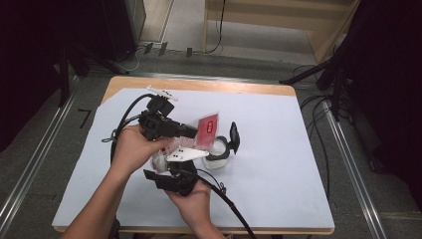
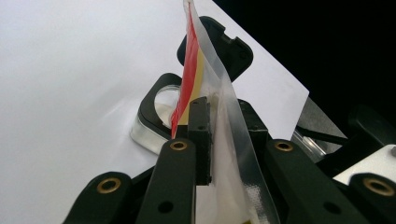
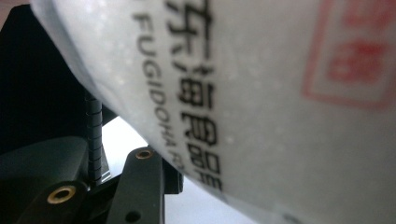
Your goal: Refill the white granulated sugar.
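Both grippers' fingers clamp the red-and-clear plastic pouch (image 1: 206, 127) of white powder above the open clear container (image 1: 219, 149); pouring remains.

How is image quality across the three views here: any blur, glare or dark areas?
High view: evenly lit but soft, with black surroundings. Left gripper view: the pouch pinched in the jaws is fairly sharp; the white sheet is washed out. Right gripper view: the pouch sits very close, its red stamp blurred, the black lettering readable.
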